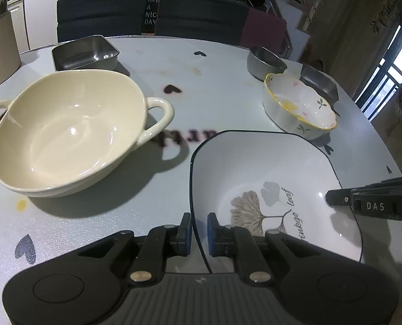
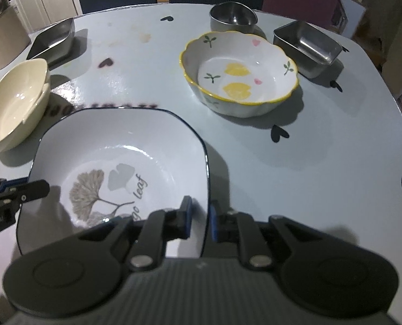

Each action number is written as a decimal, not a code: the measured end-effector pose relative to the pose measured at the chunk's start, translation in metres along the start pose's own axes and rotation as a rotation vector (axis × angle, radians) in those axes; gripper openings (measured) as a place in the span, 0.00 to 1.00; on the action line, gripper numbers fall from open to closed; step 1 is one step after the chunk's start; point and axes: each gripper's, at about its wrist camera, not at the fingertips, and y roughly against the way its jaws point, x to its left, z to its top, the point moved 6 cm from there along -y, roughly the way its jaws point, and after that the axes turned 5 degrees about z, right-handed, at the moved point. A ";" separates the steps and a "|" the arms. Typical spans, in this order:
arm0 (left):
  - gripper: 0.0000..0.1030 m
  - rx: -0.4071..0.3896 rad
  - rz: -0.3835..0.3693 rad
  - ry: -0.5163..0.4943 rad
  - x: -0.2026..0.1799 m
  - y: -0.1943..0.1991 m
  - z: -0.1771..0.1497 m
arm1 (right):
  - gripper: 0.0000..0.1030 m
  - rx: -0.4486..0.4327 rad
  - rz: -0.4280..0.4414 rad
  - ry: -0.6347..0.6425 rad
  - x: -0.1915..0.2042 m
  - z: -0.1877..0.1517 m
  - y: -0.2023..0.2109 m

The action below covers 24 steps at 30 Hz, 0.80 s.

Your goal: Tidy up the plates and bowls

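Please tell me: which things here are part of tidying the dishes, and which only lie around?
Part of the job:
- ginkgo plate, both hand-held grippers clamped on its rim
- cream bowl
- flowered bowl

Lying about, as far as I can judge:
- steel trays
- steel cup
- chairs

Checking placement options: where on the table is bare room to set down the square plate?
Bare patches: the table right of the square plate, in front of the flowered bowl; and the far middle between the steel tray and round steel bowl. Crowded: the far right corner.
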 end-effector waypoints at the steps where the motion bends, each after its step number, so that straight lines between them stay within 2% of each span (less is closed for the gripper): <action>1: 0.12 0.002 0.000 0.001 0.000 0.000 0.000 | 0.15 0.001 0.002 -0.002 0.000 0.000 0.000; 14: 0.15 0.025 0.005 -0.005 -0.001 -0.002 0.001 | 0.17 -0.002 -0.004 -0.018 -0.002 -0.003 0.000; 16: 0.23 0.039 0.010 -0.005 -0.001 -0.003 0.000 | 0.19 -0.002 -0.006 -0.016 -0.002 -0.003 0.000; 18: 0.37 0.062 0.003 -0.001 -0.001 -0.005 -0.002 | 0.23 -0.002 -0.012 -0.018 -0.003 -0.003 0.001; 20: 0.44 0.071 0.001 -0.007 -0.002 -0.006 -0.004 | 0.33 0.002 -0.025 -0.012 -0.004 -0.005 0.001; 22: 0.54 0.072 0.001 -0.012 -0.003 -0.006 -0.005 | 0.40 0.005 -0.038 0.000 -0.003 -0.006 0.003; 24: 0.74 0.068 -0.005 0.001 -0.002 -0.004 -0.004 | 0.48 0.005 -0.028 0.000 -0.002 -0.008 0.005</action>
